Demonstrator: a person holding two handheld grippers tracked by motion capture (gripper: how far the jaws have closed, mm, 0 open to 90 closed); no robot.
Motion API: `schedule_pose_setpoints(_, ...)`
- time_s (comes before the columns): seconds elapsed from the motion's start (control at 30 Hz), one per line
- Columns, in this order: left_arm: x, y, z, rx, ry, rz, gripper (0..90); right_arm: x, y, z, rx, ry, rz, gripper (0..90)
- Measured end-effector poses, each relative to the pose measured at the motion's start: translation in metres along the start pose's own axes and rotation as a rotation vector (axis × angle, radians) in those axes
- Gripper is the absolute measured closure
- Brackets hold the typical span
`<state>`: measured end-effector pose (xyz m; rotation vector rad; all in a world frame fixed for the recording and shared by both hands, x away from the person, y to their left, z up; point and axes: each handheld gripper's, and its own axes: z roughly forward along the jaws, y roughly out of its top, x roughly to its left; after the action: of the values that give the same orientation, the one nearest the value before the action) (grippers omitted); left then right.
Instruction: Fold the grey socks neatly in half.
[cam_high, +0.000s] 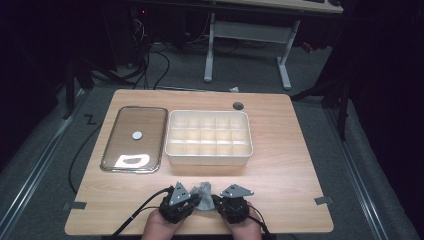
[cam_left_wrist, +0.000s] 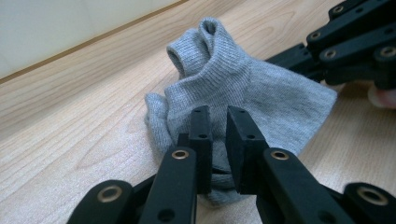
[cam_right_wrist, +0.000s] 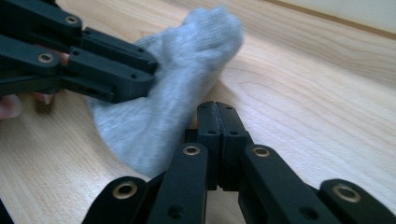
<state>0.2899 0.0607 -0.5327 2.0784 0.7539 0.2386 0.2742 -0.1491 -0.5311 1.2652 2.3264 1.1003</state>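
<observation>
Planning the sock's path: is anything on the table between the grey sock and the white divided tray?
Nothing visible. The grey sock sits at the near edge between the left tongs and right tongs. Only bare table lies between it and the white divided tray; the clear lid lies left of the tray.

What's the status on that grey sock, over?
Left gripper fingers pinching a fold of the grey sock. Right gripper fingers shut beside the sock's edge; grip unclear. Sock bunched on the table, short of the white divided tray. Nothing between them.
</observation>
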Motion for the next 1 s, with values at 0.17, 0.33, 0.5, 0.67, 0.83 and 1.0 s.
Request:
schedule_pose_setpoints(0.17,-0.001,0.0,0.0,0.0,0.008,0.007,81.2,0.004,0.002,0.0,-0.011,0.007,-0.004,90.0)
schedule_pose_setpoints(0.33,-0.003,0.0,0.0,0.0,0.027,0.014,81.8,0.013,0.009,0.002,-0.032,0.038,-0.028,90.0)
schedule_pose_setpoints(0.5,-0.006,0.0,0.0,0.001,0.051,0.03,82.6,0.016,0.019,-0.001,-0.06,0.048,-0.045,90.0)
schedule_pose_setpoints(0.67,-0.008,0.0,0.0,0.0,0.062,0.046,82.4,0.013,0.015,-0.001,-0.08,0.072,-0.03,90.0)
schedule_pose_setpoints(0.83,-0.004,-0.002,-0.005,-0.038,0.02,0.03,75.8,0.007,0.009,-0.001,-0.096,0.074,-0.004,90.0)
schedule_pose_setpoints(1.0,-0.003,-0.001,-0.015,-0.099,0.007,0.015,73.8,0.002,0.006,-0.003,-0.086,0.073,0.011,87.8)
